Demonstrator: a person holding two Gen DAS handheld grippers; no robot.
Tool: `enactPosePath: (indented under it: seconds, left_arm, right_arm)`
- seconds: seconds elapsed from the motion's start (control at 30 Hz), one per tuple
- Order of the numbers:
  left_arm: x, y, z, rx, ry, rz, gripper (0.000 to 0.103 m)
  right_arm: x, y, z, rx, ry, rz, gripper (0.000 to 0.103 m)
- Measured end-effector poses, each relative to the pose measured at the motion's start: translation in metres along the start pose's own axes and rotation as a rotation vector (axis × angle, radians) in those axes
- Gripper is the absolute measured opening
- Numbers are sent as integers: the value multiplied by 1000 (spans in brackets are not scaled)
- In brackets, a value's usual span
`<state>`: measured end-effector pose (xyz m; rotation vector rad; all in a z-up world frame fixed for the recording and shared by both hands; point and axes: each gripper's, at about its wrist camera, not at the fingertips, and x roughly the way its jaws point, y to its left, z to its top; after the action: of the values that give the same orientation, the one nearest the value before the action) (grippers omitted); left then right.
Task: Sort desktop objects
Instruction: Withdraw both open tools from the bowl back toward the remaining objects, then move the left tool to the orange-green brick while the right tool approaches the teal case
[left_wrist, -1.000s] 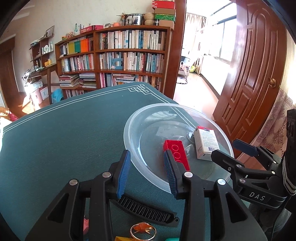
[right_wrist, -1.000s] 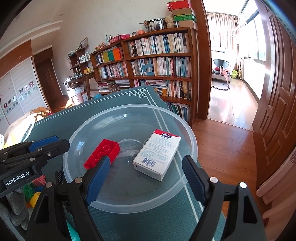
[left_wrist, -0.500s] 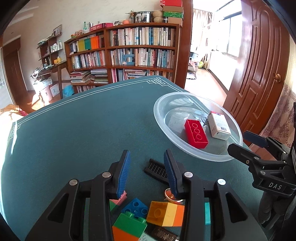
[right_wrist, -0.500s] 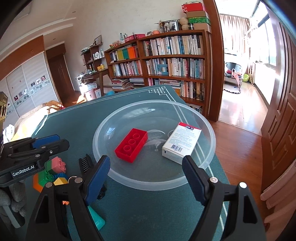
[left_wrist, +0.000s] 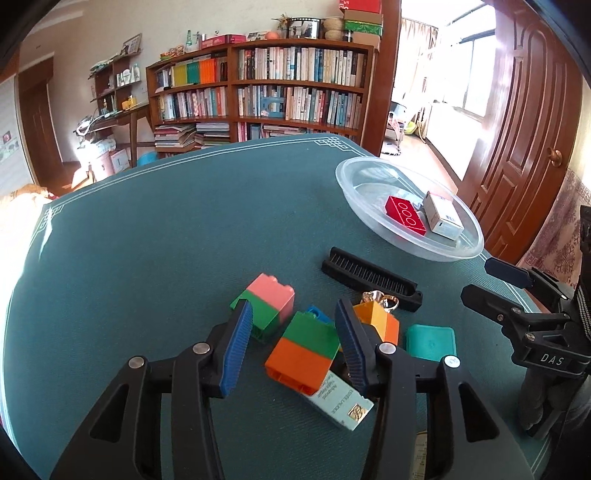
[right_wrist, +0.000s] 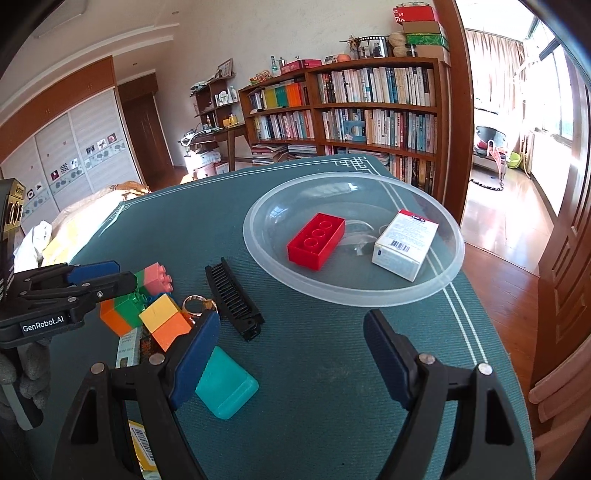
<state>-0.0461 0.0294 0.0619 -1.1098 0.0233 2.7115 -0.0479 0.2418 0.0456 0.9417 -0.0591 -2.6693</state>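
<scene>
Two items already sit in the clear bowl (right_wrist: 452, 258): a red brick (right_wrist: 316, 239) and a white carton (right_wrist: 405, 243). My left gripper (left_wrist: 293, 341) hovers part-open over the green-and-orange block (left_wrist: 303, 349), holding nothing; my right gripper (right_wrist: 291, 354) is spread wide and empty, with the bowl at its twelve o'clock. I judge that closing here risks nudging the pink-and-green block (left_wrist: 267, 304) at ten o'clock, or pinching the pale blue box (left_wrist: 338, 400) underneath. The gold ring (left_wrist: 380, 300) is half hidden behind the yellow-and-orange block (left_wrist: 380, 319), beside the black comb (left_wrist: 369, 278).
</scene>
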Motion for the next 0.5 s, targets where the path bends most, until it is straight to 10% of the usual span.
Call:
enactPosePath:
  seconds: [0.5]
  left_arm:
    - [-16,21,-24,-109,-16,-50,56]
  right_arm:
    - [4,28,-16,-120,17,62,83]
